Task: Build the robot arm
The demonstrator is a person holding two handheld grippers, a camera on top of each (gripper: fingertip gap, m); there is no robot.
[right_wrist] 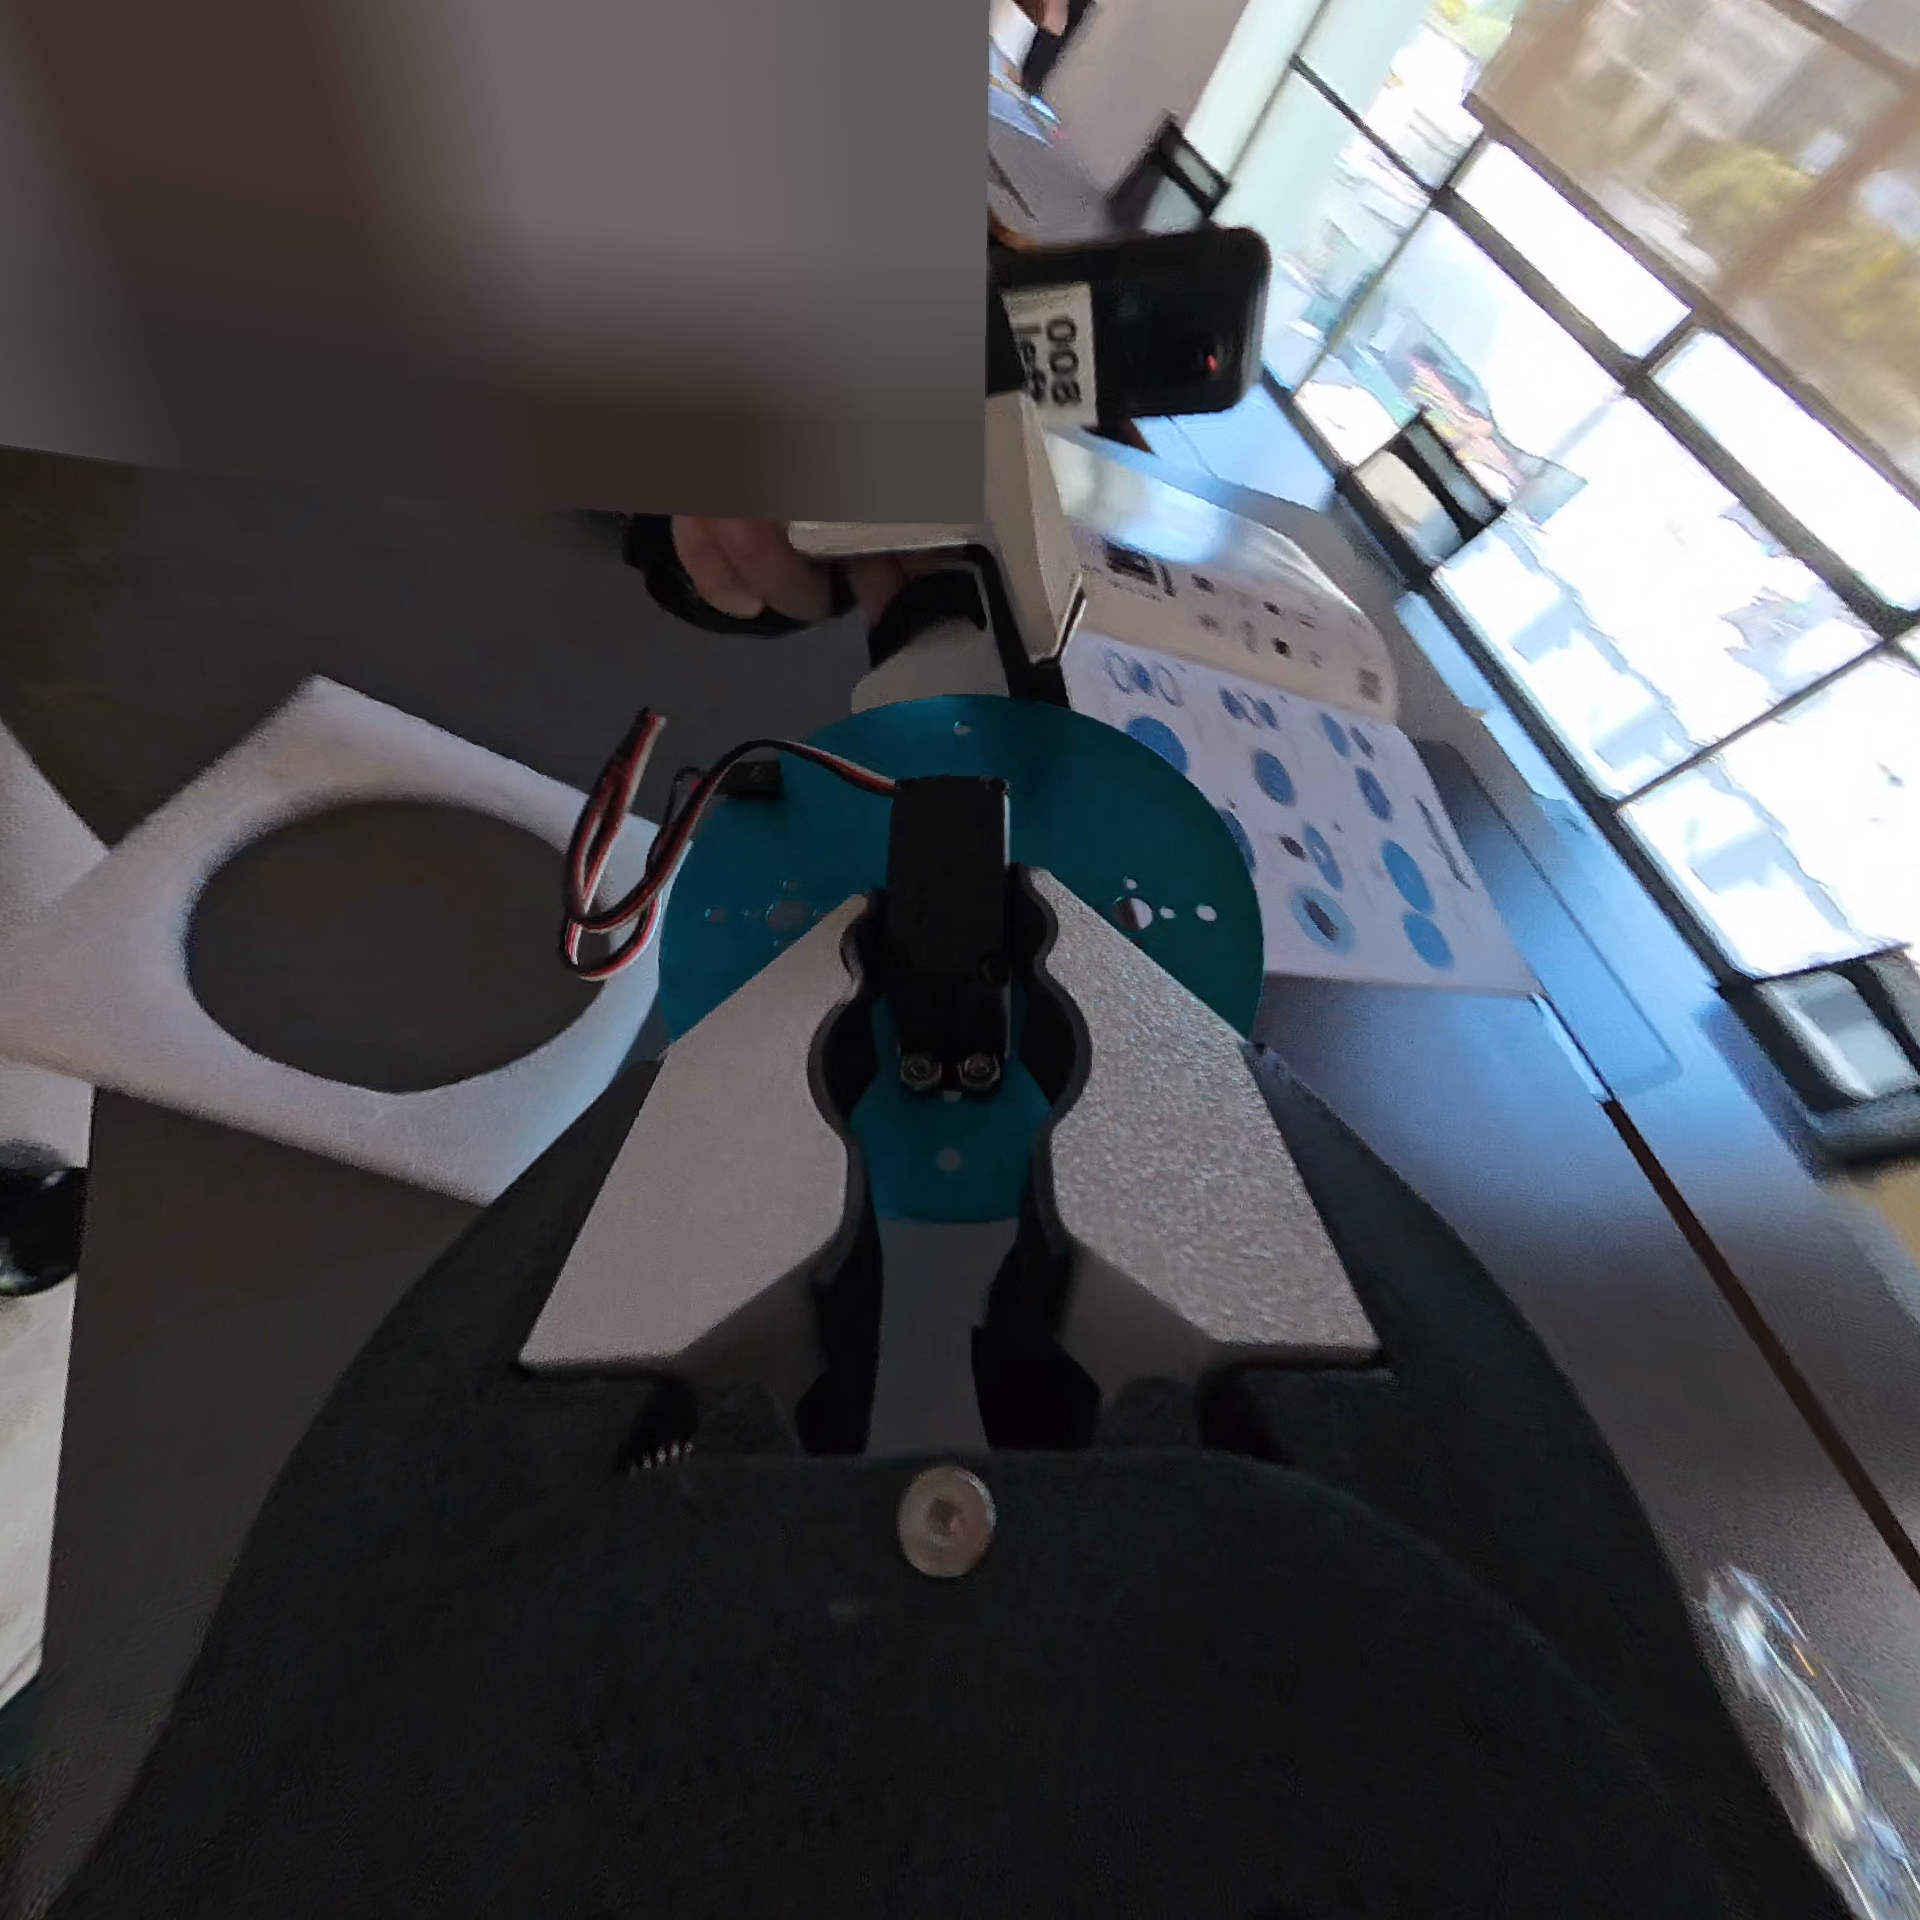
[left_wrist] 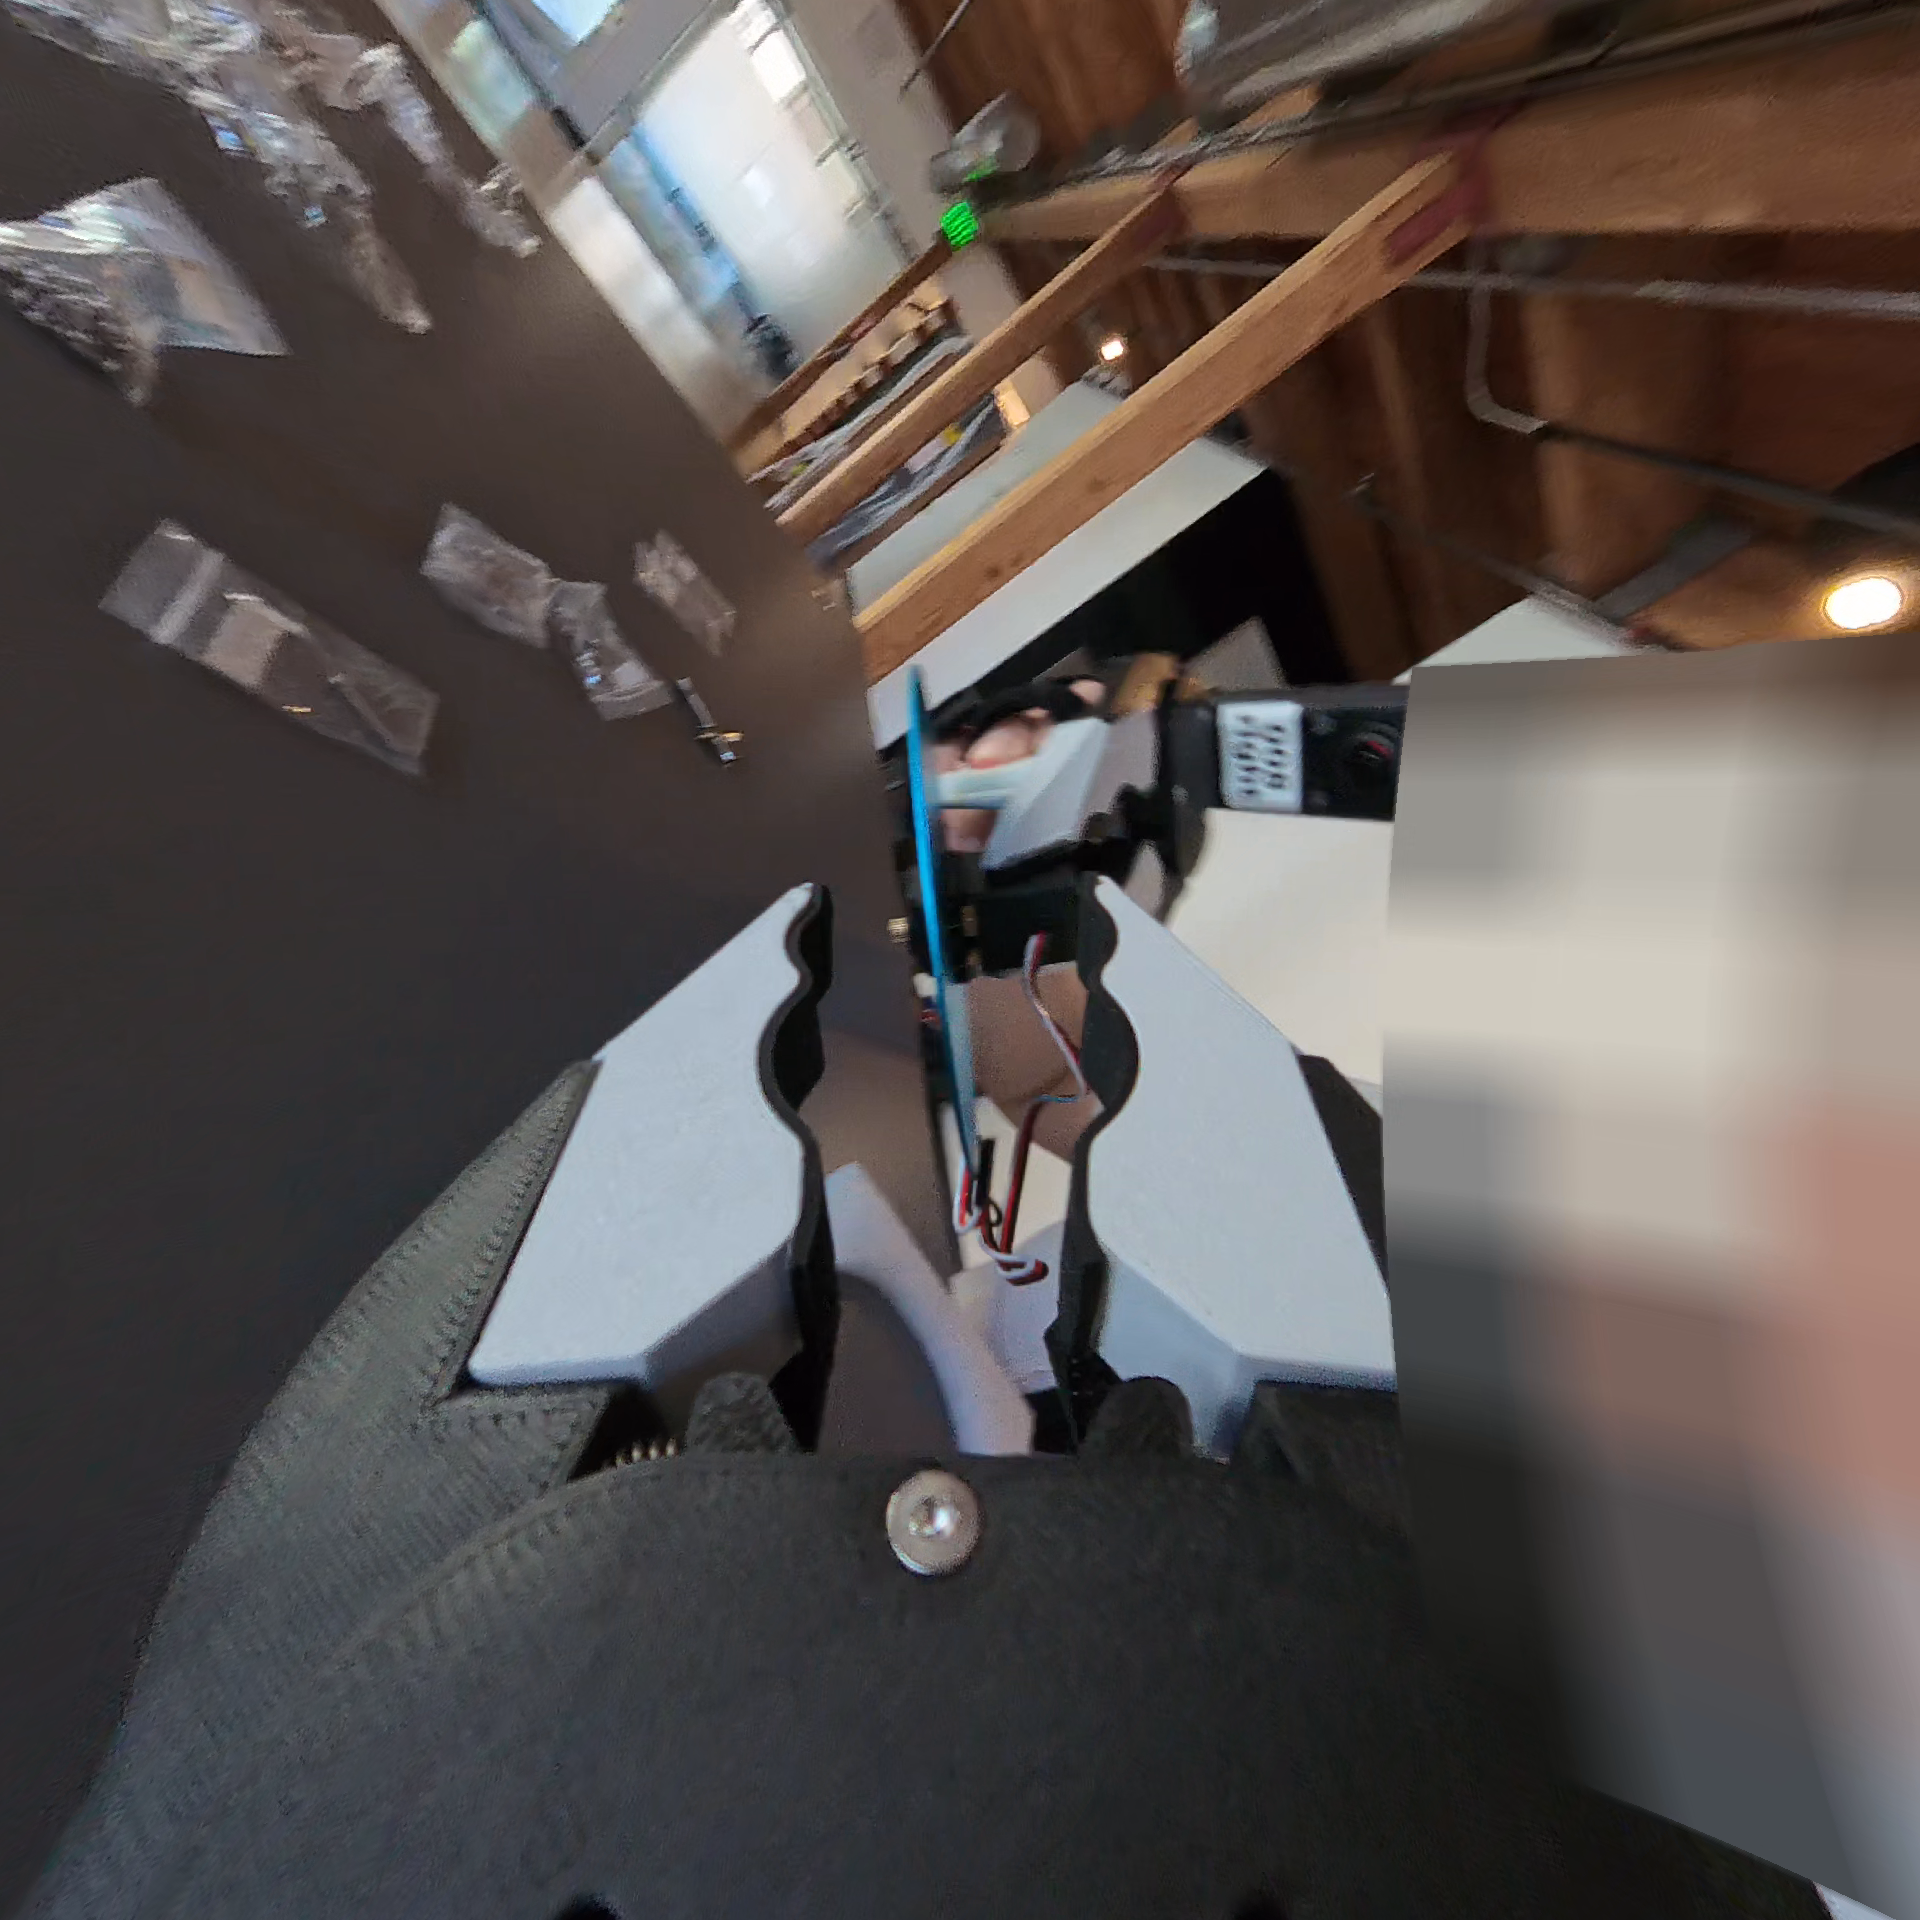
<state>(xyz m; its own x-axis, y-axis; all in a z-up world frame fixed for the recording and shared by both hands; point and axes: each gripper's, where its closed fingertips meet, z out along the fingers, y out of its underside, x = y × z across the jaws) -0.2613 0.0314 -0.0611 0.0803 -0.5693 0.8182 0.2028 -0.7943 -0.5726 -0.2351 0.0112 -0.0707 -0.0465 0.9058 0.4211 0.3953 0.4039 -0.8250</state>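
Note:
My right gripper [right_wrist: 945, 899] is shut on a black servo motor [right_wrist: 945, 862] that is screwed onto a round blue metal disc [right_wrist: 1143, 821]. It holds both above the dark table. The servo's red, black and white wires [right_wrist: 613, 883] hang off to the left. My left gripper [left_wrist: 953, 891] is open. The same blue disc [left_wrist: 940, 935] stands edge-on in the gap between its fingers, and I cannot tell if it touches them. The right gripper's white fingers [left_wrist: 1049, 790] show just beyond the disc. In the right wrist view the left gripper [right_wrist: 925, 655] sits at the disc's far edge.
A white foam sheet [right_wrist: 125, 935] with a round cut-out lies left on the dark table [right_wrist: 1455, 1195]. A printed sheet [right_wrist: 1309, 821] with blue part pictures lies at the right, near large windows. Several clear plastic bags [left_wrist: 270, 655] lie on the table in the left wrist view. About 4 cm separates my left fingertips from my right.

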